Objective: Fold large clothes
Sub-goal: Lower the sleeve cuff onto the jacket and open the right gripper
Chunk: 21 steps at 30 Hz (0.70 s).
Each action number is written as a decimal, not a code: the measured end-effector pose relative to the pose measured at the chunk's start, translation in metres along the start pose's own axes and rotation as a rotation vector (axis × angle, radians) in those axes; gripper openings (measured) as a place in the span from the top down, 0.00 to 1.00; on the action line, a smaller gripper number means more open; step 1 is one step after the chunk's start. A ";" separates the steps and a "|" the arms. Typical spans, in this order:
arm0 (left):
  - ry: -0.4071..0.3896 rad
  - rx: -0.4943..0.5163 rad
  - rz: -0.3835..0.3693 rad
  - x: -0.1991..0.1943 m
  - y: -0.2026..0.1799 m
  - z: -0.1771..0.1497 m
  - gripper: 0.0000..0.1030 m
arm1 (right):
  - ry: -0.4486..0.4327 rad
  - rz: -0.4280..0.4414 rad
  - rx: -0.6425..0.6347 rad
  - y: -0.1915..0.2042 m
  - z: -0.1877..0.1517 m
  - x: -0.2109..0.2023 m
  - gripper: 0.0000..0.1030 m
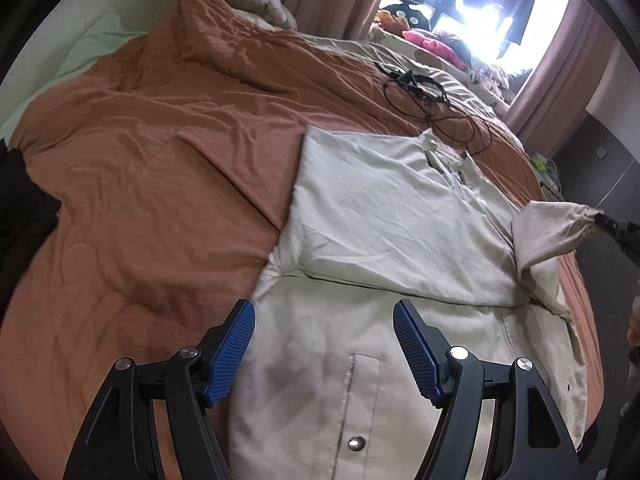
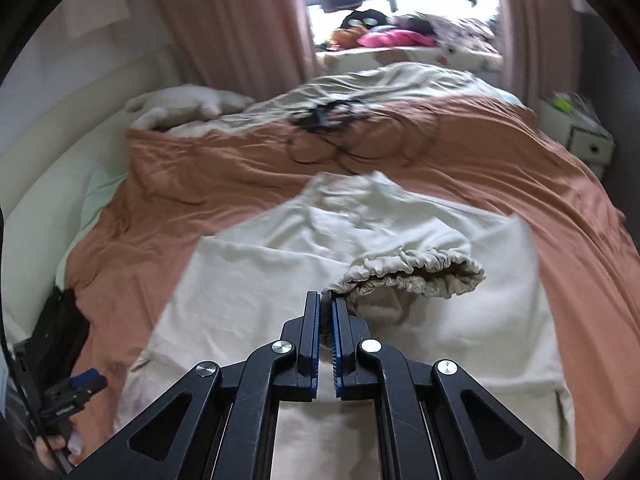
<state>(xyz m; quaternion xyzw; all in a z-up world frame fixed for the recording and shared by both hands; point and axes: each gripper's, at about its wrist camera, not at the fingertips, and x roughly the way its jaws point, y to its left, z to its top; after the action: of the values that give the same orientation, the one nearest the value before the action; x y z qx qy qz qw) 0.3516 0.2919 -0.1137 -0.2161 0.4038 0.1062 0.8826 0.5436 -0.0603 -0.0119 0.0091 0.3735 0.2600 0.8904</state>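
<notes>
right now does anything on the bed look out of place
Yes: a tangle of black cables lies loose on the orange duvet just beyond the beige jacket, close to where it is being folded.

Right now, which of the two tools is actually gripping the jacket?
The right tool: it is shut on the elastic cuff of the cream jacket, lifting that sleeve. The left tool hangs open above the jacket's lower front, pinching nothing.
</notes>
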 end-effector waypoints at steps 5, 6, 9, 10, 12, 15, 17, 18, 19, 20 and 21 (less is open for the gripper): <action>-0.008 -0.010 0.019 -0.008 0.015 0.002 0.29 | 0.025 0.055 -0.066 0.049 -0.002 0.023 0.95; -0.009 -0.012 0.024 -0.009 0.018 0.002 0.29 | 0.033 0.063 -0.079 0.057 -0.005 0.029 0.95; -0.010 -0.017 0.037 -0.011 0.026 0.002 0.29 | 0.062 0.105 -0.113 0.081 -0.014 0.045 0.95; -0.009 -0.019 0.043 -0.011 0.029 0.003 0.29 | 0.071 0.116 -0.123 0.089 -0.018 0.051 0.94; -0.006 -0.019 0.050 -0.012 0.032 0.003 0.29 | 0.090 0.094 -0.140 0.101 -0.022 0.062 0.90; -0.002 -0.017 0.060 -0.012 0.034 0.003 0.29 | 0.134 0.144 -0.147 0.110 -0.026 0.071 0.56; -0.003 -0.013 0.062 -0.013 0.033 0.003 0.29 | 0.108 0.141 -0.156 0.106 -0.030 0.065 0.46; -0.004 -0.009 0.064 -0.012 0.031 0.004 0.29 | 0.101 0.137 -0.158 0.103 -0.032 0.062 0.46; -0.003 -0.005 0.064 -0.012 0.029 0.004 0.29 | 0.109 0.140 -0.149 0.095 -0.034 0.060 0.46; -0.002 -0.004 0.062 -0.012 0.028 0.004 0.29 | 0.121 0.139 -0.133 0.086 -0.036 0.058 0.46; 0.000 -0.002 0.059 -0.010 0.025 0.005 0.29 | 0.128 0.135 -0.120 0.075 -0.038 0.056 0.46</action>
<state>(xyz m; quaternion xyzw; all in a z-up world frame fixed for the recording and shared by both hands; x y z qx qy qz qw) 0.3391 0.3159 -0.1106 -0.2052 0.4100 0.1328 0.8787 0.5168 0.0246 -0.0608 -0.0359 0.4121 0.3414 0.8440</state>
